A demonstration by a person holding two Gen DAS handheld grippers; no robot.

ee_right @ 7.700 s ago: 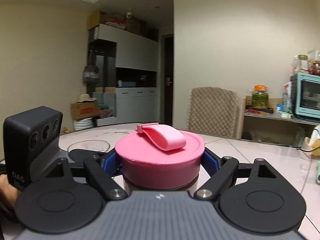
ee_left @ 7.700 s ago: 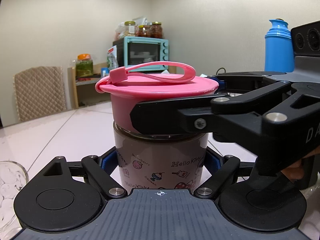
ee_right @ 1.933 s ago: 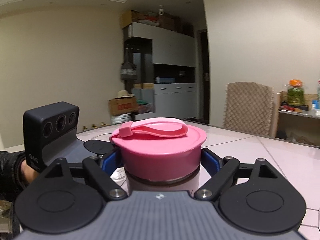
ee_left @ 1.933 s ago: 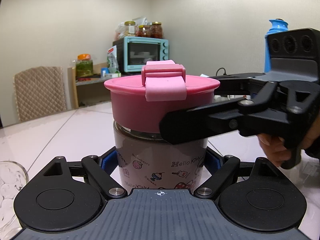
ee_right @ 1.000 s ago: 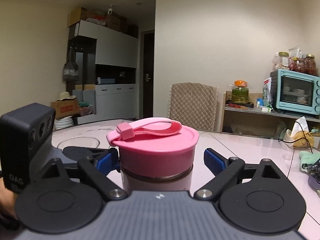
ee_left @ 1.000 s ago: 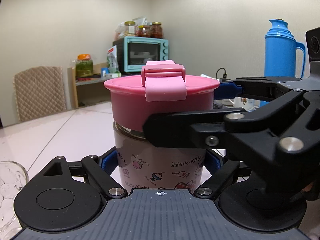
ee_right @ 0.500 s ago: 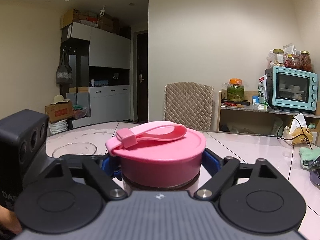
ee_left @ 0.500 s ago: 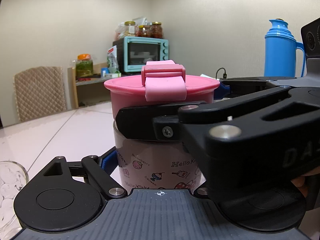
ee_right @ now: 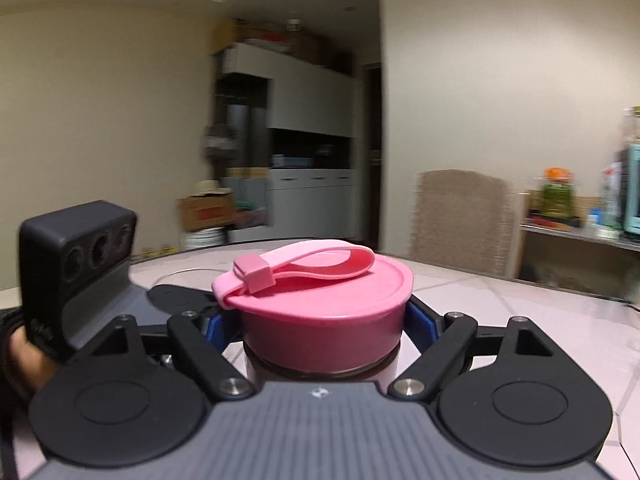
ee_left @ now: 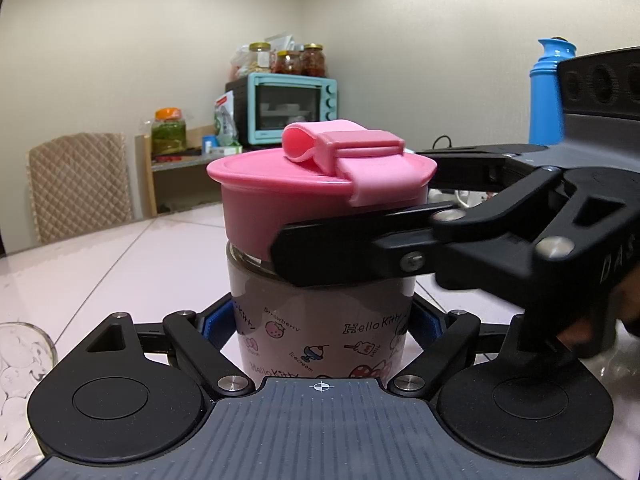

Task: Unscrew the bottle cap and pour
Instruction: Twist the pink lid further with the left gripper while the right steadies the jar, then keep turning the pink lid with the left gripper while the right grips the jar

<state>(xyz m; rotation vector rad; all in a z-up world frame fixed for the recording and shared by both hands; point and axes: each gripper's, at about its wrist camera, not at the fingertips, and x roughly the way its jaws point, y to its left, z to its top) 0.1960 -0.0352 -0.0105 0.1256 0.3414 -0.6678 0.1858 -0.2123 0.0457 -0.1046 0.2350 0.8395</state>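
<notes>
- Left wrist view: the bottle [ee_left: 320, 332], a printed cartoon-pattern vessel, is being held upright on the pale table [ee_left: 120, 264], clamped at its lower body between the blue pads of the left gripper [ee_left: 320, 326], whose fingers are closed on it.
- The pink cap [ee_left: 288, 204] is being carried on top of the bottle, with its strap loop [ee_left: 340, 148] folded over the upper face and hanging over the near rim.
- The right gripper [ee_left: 340, 256] is being presented from the right side of this view; its near black finger is lying across the cap's lower edge and is masking the joint between cap and glass.
- Right wrist view: the cap [ee_right: 320, 320] is being gripped between the blue pads of the right gripper [ee_right: 324, 322], which are pressed against both sides of it; the background is blurred here.
- The left gripper's camera block [ee_right: 76, 256] is being seen at the left, with part of a hand [ee_right: 24, 360] behind it.
- A clear glass [ee_left: 20, 384] is being kept at the left edge of the table, just beside the left gripper's body.
- A blue thermos [ee_left: 548, 92] is being partly hidden behind the right gripper's housing.
- A teal toaster oven [ee_left: 292, 108] with jars [ee_left: 286, 58] on top, a green-filled jar [ee_left: 168, 132] and a quilted chair [ee_left: 80, 184] are being noted well behind the table.
</notes>
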